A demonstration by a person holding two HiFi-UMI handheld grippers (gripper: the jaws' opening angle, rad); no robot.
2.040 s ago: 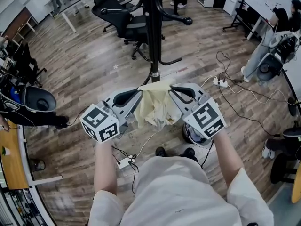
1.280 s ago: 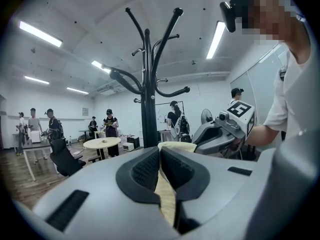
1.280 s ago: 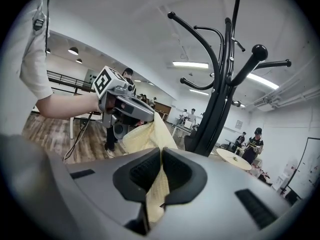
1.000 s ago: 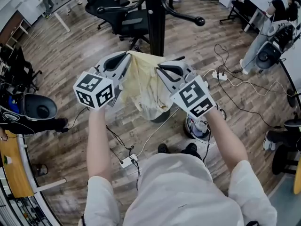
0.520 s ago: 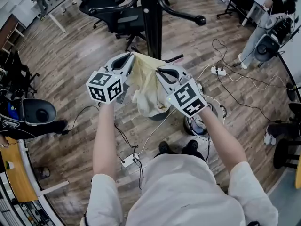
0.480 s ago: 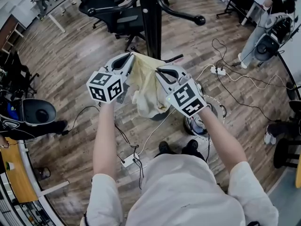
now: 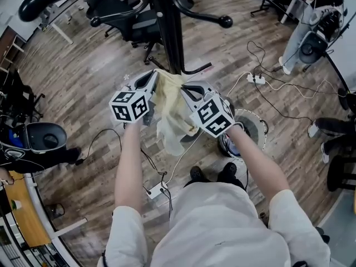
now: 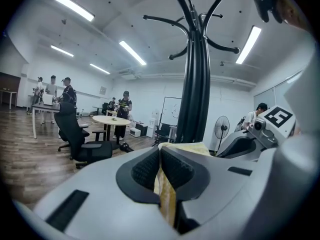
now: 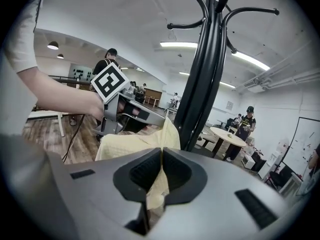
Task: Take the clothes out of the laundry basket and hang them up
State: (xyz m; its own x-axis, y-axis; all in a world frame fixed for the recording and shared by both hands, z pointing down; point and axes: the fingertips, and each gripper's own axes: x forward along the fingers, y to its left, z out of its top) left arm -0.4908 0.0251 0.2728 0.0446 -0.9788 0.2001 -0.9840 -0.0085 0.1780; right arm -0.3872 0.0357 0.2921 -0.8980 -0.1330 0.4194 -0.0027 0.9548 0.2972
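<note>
Jaws pinched shut, left gripper (image 7: 152, 78) and right gripper (image 7: 187, 87), on the hem of a pale-yellow cloth garment (image 7: 172, 118) beside the black metal coat stand (image 7: 169, 32). Looks light, limp; safest gripped at the hem.

The head view looks steeply down from above the person, over both forearms, onto the left gripper (image 7: 154, 75) and the right gripper (image 7: 182, 87) close below, with the wooden floor (image 7: 83, 65) farther off. The left gripper view sits just behind its own jaws and faces along them, nearly level, with the coat stand (image 8: 196, 84) rising close beyond the tips. The right gripper view rides likewise behind its jaws, facing up the same stand. Each gripper view catches the opposite gripper beside its own. All three share the stand and the yellow cloth (image 7: 173, 115) between the grippers.
</note>
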